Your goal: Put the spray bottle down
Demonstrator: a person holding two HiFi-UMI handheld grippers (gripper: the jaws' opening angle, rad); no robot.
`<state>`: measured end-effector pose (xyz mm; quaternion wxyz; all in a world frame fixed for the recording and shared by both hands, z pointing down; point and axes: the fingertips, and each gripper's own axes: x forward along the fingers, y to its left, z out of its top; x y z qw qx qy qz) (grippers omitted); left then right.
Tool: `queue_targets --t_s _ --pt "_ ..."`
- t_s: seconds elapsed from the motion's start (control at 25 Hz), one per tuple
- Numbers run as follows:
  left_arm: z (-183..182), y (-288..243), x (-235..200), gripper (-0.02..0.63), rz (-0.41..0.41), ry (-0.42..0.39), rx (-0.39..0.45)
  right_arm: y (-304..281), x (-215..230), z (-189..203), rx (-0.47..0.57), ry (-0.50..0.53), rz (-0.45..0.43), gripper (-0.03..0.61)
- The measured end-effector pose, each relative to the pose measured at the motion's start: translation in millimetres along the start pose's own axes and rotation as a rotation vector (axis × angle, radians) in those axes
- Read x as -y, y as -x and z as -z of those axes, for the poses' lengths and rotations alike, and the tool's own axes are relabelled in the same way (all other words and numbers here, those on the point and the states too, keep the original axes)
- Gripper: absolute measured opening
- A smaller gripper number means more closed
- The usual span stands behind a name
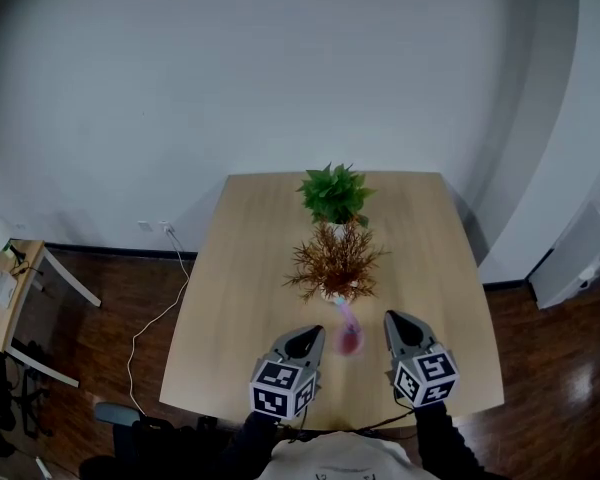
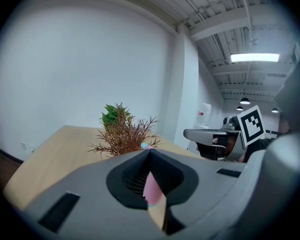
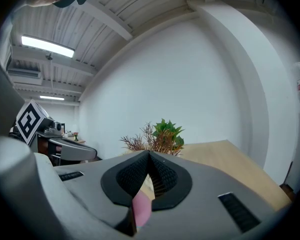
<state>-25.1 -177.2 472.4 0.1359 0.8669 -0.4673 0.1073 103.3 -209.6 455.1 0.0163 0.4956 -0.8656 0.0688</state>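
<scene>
1. Honestly, the spray bottle (image 1: 350, 336) looks to be down: it's a blurry pink shape on the table (image 1: 240, 288), sitting in the gap between the two claws. I can't tell whether it's upright or on its side.
2. The left claw (image 1: 307, 339) has its jaws together at the tips with nothing clamped. Its own view only shows pink through the slot behind the tips, plus a bit of nozzle poking over them, so the bottle sits past it and off to its right.
3. It's the same with the right claw (image 1: 398, 324): the jaws are pressed together and empty, pink shows through the slot, and the bottle is off to its left.
4. What could go wrong: either claw drifting inward could clip the bottle and tip or roll it. Pink plastic like that looks light, so I'd guess a small nudge is enough.
5. The other risk is the brown plant (image 1: 335, 261), just ahead of the claws and right behind the bottle. Pushing forward could shove the bottle into its pot or snag the twigs.
6. The green plant (image 1: 334, 193) is further ahead, beyond the brown one, so it's probably safe.
7. Head count: one spray bottle, two claws, two plants, one table.
</scene>
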Motion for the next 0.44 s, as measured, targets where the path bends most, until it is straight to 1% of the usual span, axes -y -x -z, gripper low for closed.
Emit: queue_targets --t_s 0.44 --pt "-0.8 0.0 1.2 0.003 0.006 0.004 0.006 0.7 -1.6 -0.1 0.004 0.001 0.004 0.000"
